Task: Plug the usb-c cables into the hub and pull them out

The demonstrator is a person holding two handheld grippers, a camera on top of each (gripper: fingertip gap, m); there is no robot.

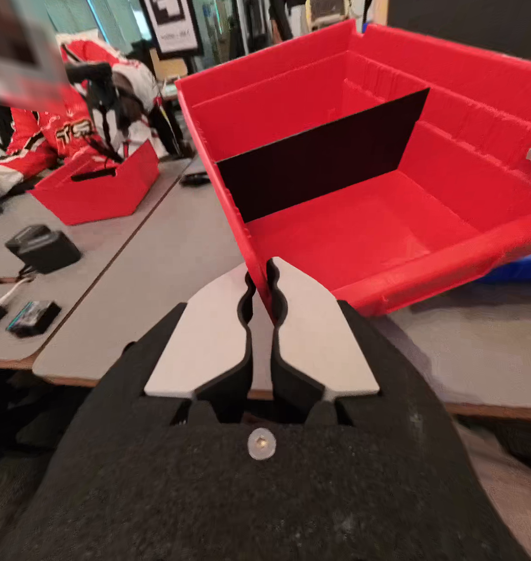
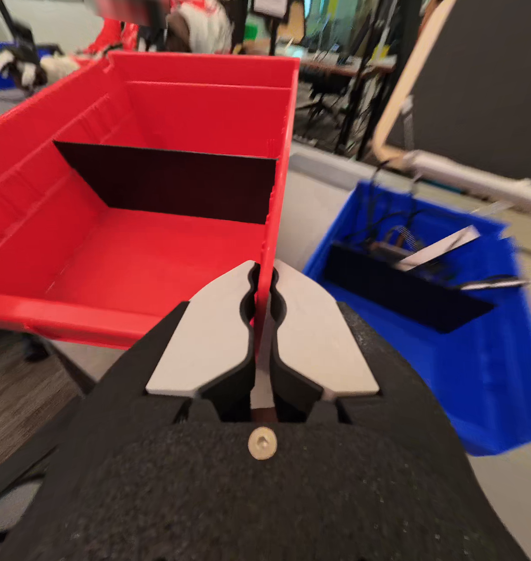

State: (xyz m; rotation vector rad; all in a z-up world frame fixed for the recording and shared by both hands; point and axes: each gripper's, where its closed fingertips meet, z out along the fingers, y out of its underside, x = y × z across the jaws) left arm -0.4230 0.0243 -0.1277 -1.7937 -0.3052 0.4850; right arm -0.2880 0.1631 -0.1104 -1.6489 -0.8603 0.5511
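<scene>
- Counter (image 1: pixel 167 273): grey top with wood-coloured edge, two slabs butted along a dark seam that runs toward 11 o'clock in the left wrist view.
- Red bin (image 1: pixel 364 236): large open plastic bin, tilted, its near corner off the counter. A black divider (image 1: pixel 319 170) crosses it from side to side; both compartments show bare red floor.
- Blue bin (image 2: pixel 485 379): open plastic bin at 3 o'clock of the red bin in the right wrist view, blurred. A dark divider stands inside it; behind that lie tangled dark cables (image 2: pixel 394 239) and a pale flat bar (image 2: pixel 440 247). Whether these are the usb-c cables and the hub cannot be told through the blur.
- Second red bin (image 1: pixel 100 191): smaller, at 10 o'clock in the left wrist view, on the far counter slab, with a person in red-and-white clothing (image 1: pixel 52 127) behind it.
- Left gripper (image 1: pixel 260 285): black body, pale grey fingers (image 1: pixel 215 328) with dark wavy pads. Jaws clenched on the left side wall of the red bin, near its front corner.
- Right gripper (image 2: pixel 265 288): same build. Jaws clenched on the right side wall of the red bin, near its front corner.
- Black charger block (image 1: pixel 44 247): at 9 o'clock in the left wrist view, on the far slab, with a white lead.
- Small dark box (image 1: pixel 33 318): at 8 o'clock, just below the charger block.
</scene>
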